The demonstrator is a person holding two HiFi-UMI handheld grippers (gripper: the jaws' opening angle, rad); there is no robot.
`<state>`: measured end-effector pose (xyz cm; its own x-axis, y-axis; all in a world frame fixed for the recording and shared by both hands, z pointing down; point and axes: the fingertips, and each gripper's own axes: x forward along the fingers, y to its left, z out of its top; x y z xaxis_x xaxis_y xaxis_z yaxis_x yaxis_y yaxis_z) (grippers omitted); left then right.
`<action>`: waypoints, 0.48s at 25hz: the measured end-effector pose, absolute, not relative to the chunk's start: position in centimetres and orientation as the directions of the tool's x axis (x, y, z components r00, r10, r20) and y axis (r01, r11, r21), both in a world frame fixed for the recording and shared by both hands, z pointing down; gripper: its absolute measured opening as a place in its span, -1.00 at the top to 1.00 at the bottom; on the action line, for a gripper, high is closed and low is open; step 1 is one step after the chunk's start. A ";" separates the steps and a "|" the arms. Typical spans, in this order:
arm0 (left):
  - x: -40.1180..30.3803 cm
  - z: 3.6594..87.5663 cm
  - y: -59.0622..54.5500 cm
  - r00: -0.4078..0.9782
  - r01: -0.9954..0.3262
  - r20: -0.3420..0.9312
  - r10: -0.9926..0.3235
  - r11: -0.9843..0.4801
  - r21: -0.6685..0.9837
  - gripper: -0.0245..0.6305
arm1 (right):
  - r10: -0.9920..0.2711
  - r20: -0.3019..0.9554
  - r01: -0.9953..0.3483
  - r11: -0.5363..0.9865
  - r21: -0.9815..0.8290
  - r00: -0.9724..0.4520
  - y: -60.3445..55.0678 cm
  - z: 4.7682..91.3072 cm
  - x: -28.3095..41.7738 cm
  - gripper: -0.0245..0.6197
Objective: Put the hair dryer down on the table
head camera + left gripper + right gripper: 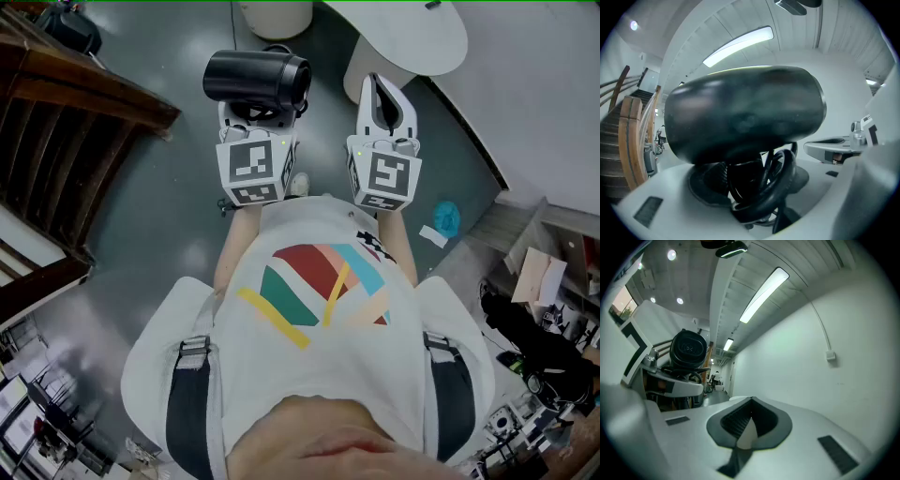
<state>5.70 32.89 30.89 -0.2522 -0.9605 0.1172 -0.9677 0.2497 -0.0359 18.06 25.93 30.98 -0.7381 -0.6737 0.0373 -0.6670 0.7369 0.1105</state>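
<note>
The black hair dryer (255,77) is held in the air, barrel lying sideways, above the grey floor. My left gripper (258,117) is shut on its handle, with the coiled black cord bunched between the jaws. In the left gripper view the barrel (745,112) fills the middle, and the handle and cord sit at my left gripper (750,187). My right gripper (378,89) is beside it on the right, shut, with nothing in it. The right gripper view shows its jaws (749,420) closed together and the hair dryer (688,349) at the left. A round white table (412,33) stands just ahead.
A dark wooden stair rail (56,103) runs along the left. A white wall (544,84) rises at the right. On the floor lie a blue object (448,217) and boxes and gear (539,281) at the lower right. A second white pedestal (277,14) stands ahead.
</note>
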 end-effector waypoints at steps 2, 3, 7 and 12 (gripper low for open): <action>5.4 30.8 32.9 -0.252 -0.968 0.115 -0.961 0.249 -0.036 0.13 | -0.678 0.037 -0.671 0.733 0.112 -0.734 25.8 30.9 18.0 0.90; 5.3 30.7 32.9 -0.252 -0.968 0.113 -0.961 0.250 -0.035 0.13 | -0.680 0.037 -0.673 0.731 0.114 -0.733 25.8 30.8 17.9 0.90; 4.6 30.5 32.9 -0.250 -0.968 0.103 -0.963 0.248 -0.031 0.13 | -0.687 0.038 -0.679 0.724 0.122 -0.726 25.6 30.9 17.5 0.90; 4.1 30.5 32.7 -0.241 -0.970 0.097 -0.966 0.240 -0.025 0.13 | -0.692 0.028 -0.686 0.719 0.112 -0.721 25.3 30.9 17.2 0.90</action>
<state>4.05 32.69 30.51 -0.2415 -0.9655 0.0971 -0.9704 0.2401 -0.0253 17.22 25.35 30.89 -0.7209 -0.6924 0.0281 -0.6860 0.7188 0.1123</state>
